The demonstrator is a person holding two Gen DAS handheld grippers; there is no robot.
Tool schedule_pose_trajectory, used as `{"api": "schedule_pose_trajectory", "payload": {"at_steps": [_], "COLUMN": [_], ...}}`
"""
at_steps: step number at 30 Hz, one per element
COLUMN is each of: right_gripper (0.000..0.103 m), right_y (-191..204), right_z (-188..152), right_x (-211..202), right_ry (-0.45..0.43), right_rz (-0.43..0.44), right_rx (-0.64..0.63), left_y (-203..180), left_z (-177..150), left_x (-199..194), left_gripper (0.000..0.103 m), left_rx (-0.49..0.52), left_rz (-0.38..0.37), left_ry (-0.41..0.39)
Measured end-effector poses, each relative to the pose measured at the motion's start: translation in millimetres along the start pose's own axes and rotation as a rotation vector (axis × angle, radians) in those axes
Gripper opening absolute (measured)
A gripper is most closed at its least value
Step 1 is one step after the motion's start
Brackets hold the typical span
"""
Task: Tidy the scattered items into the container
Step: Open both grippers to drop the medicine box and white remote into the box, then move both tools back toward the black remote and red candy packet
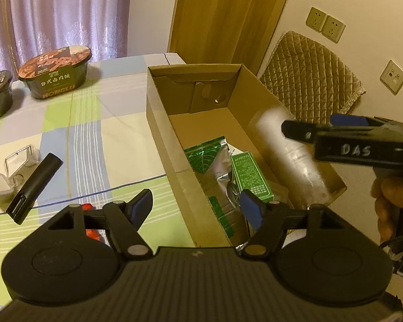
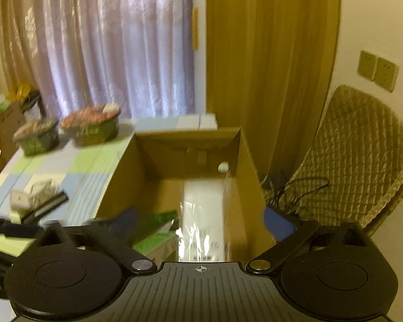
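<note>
box point(image 1: 158, 112): 1 roll point(image 1: 290, 158), 2 green packs | table: 2 bowls | left tongs point(image 1: 196, 209) apart | right tongs point(image 2: 198, 222) apart

Both claws gape: the left claw point(image 1: 196, 209) low, the right claw point(image 2: 201, 224) beside it.

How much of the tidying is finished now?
Done: a green pouch and green carton lie in the box. In hand: a white roll, blurred, above the box beside the open right gripper. Left: black tube, small containers and two bowls on the table.
</note>
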State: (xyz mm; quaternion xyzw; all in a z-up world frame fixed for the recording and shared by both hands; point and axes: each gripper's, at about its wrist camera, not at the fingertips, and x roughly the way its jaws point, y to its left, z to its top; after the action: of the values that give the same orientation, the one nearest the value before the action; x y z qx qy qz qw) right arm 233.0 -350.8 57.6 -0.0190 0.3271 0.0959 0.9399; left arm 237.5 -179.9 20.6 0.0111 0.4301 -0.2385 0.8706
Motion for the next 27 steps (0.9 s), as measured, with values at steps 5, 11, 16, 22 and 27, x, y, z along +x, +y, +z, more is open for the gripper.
{"api": "schedule_pose_trajectory", "payload": {"at_steps": [5,11,16,22,27], "right_gripper": [0.102,0.102,0.102,0.102,0.102], "right_y": [-1.3,6.0,22.1,51.4,82.1], "right_z": [-5.5,-15.3,-20.5,-22.4,-23.5], "right_x": [-3.9,-14.4,-25.7,-41.1,-55.6], "right_ry": [0.020,0.041,0.058,0.073,0.075], "right_rz": [-0.004,-0.001,0.012,0.042,0.069], "right_rx": [0.010,0.021,0.005,-0.028,-0.068], "left_y": [4.3,10.7,18.4,33.4,51.7], "left_z": [-5.7,-15.8,-27.4,-45.2,-63.9], "left_x": [-2.3,-11.5,-27.2,-51.0,-75.6], "left_gripper": [0.068,0.070,0.073,0.076,0.079], "left_rx": [-0.013,-0.026,-0.037,-0.065,-0.093], "left_rz": [0.001,0.012,0.030,0.060,0.095], "left_ry": [0.003,0.006,0.004,0.001,-0.008]}}
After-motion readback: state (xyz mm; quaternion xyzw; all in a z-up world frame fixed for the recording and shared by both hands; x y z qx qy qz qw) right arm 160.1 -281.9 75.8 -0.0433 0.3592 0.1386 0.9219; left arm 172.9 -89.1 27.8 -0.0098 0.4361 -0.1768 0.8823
